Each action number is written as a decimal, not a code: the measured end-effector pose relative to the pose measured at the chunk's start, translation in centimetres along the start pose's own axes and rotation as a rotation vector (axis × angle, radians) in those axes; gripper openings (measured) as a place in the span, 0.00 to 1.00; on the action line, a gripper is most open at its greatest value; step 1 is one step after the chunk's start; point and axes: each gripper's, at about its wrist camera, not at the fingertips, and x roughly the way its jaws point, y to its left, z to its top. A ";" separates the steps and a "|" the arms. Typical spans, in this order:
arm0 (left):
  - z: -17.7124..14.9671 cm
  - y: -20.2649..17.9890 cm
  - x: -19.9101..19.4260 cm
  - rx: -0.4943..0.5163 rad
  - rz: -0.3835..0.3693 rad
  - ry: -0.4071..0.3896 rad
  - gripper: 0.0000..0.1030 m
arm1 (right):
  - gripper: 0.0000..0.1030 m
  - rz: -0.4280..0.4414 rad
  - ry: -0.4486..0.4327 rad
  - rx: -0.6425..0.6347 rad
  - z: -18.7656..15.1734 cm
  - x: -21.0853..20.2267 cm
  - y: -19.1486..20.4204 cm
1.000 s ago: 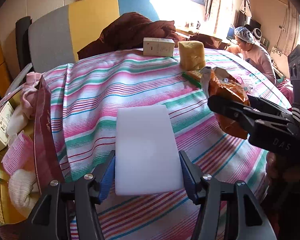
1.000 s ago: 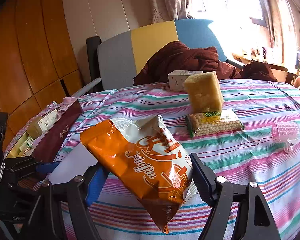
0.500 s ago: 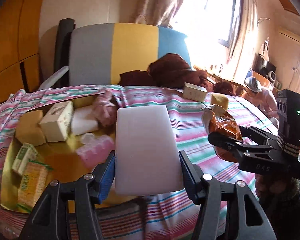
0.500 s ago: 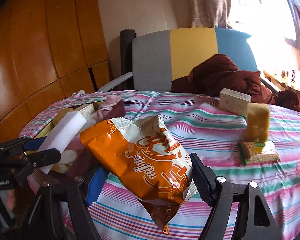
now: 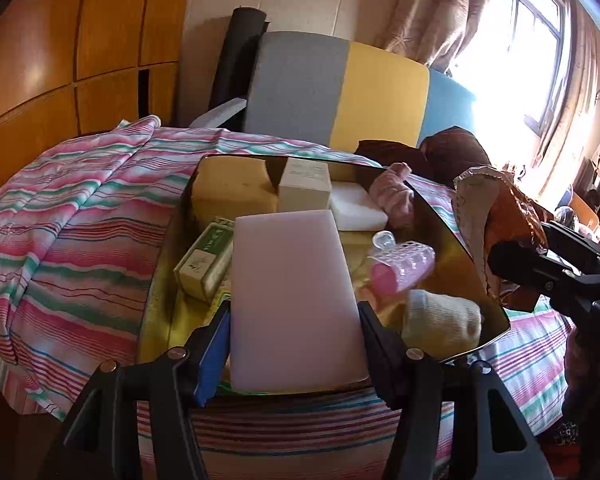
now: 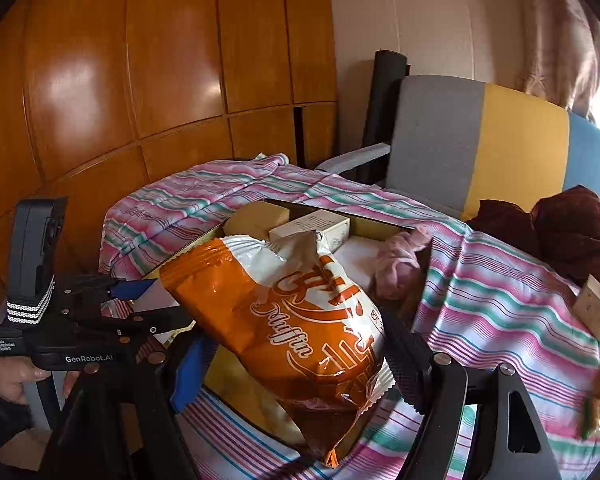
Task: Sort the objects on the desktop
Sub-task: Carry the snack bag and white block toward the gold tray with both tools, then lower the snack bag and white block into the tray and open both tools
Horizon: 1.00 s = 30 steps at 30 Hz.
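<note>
Hovering over the gold box (image 5: 466, 248), the left gripper (image 5: 294, 344) clamps a white foam block (image 5: 292, 296), long axis pointing forward. Right gripper (image 6: 296, 344) grips the muffin bag (image 6: 284, 312) beside it, above the box's near edge.

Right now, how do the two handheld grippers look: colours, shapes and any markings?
Both are black plastic two-finger tools with angular fingers, silver screw heads and a blue pad on one finger. The left gripper carries white lettering "GenRobot.AI", and a black box with a black-and-white striped band stands on top. The right gripper shows part of white lettering near the picture's edge.
</note>
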 end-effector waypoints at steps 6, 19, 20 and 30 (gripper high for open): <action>0.2 3.6 -1.3 -0.070 0.027 -0.059 0.59 | 0.76 0.052 0.067 -0.083 0.7 3.6 2.9; 0.4 5.2 -1.3 -0.087 0.030 -0.080 0.59 | 0.82 0.130 0.179 -0.085 -0.8 8.1 5.0; 0.5 5.0 -1.4 -0.082 0.029 -0.084 0.59 | 0.82 0.133 0.171 -0.077 -0.8 7.9 4.8; 1.4 4.0 -1.8 -0.033 0.022 -0.089 0.59 | 0.85 0.142 0.070 0.008 -0.9 4.5 3.2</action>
